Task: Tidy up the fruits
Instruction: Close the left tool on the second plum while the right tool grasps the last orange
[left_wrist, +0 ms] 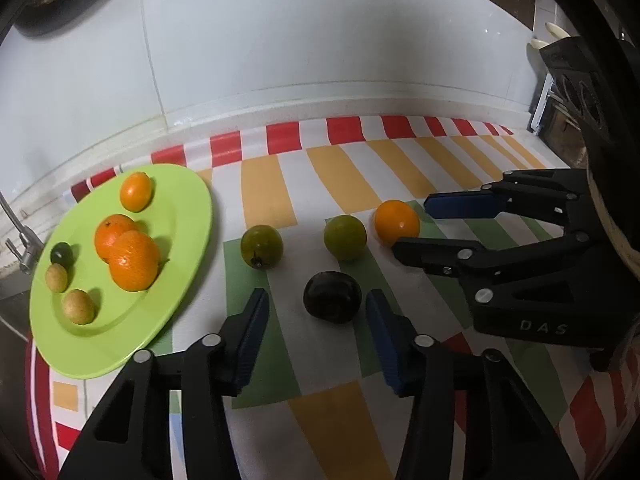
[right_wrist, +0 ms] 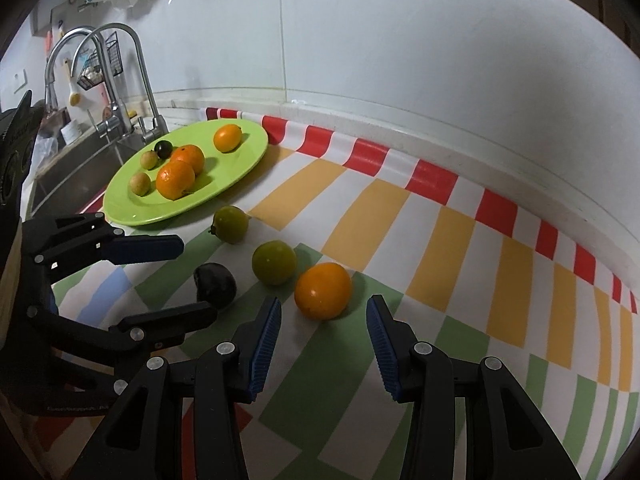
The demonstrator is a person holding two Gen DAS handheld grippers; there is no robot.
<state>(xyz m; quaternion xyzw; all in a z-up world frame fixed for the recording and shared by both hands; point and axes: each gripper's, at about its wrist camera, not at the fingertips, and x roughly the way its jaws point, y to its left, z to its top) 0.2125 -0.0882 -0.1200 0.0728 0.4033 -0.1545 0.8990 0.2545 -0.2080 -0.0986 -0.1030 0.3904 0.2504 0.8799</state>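
A dark plum (left_wrist: 332, 297) (right_wrist: 215, 282) lies on the striped cloth, just ahead of and between the tips of my left gripper (left_wrist: 316, 298) (right_wrist: 197, 278), which stands open and clear of it. A loose orange (right_wrist: 323, 290) (left_wrist: 396, 222) sits between the tips of my right gripper (right_wrist: 323, 304) (left_wrist: 412, 224), also open, with gaps on both sides. Two green fruits (left_wrist: 262, 246) (left_wrist: 345, 237) lie in a row beyond the plum. The lime-green plate (left_wrist: 180, 240) (right_wrist: 248, 152) at the left holds three oranges, two small tan fruits and a small dark one.
The checked cloth (left_wrist: 340, 168) covers the counter up to the white tiled wall. A steel sink (right_wrist: 80, 160) with faucets (right_wrist: 140, 64) lies left of the plate. A black rack (left_wrist: 568, 92) stands at the far right.
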